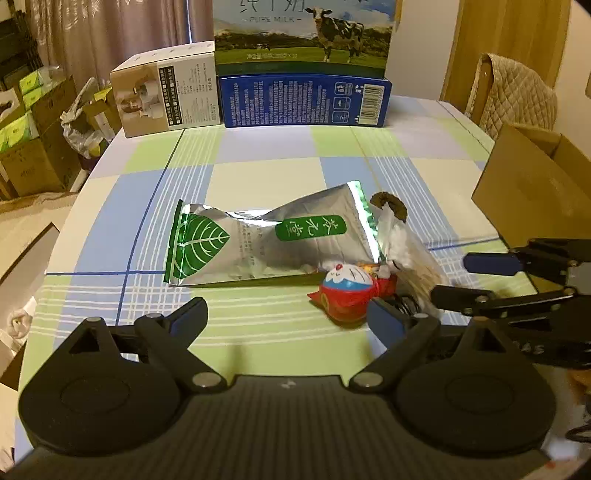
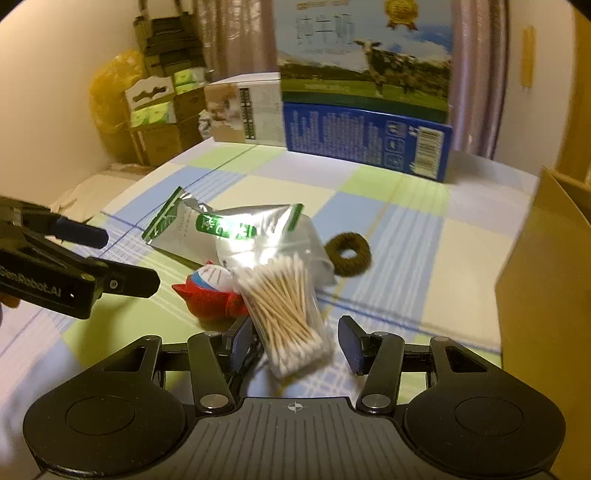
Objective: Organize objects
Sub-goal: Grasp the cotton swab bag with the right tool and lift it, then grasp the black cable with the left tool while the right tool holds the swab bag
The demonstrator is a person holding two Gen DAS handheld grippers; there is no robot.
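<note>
Plastic-bagged cotton swabs (image 2: pixel 286 314) are sat lower centre, between the spread fingers of the right gripper (image 2: pixel 295 347), not pinched yet. Best squeezed mid-bag so nothing's crushed. Left gripper (image 1: pixel 288 317) is left spread too, holding 0 things.

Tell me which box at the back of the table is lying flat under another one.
The blue box with the barcode: it lies flat, and the tall cow-printed milk carton stands on it. The beige box sits beside it, with nothing on top.
</note>
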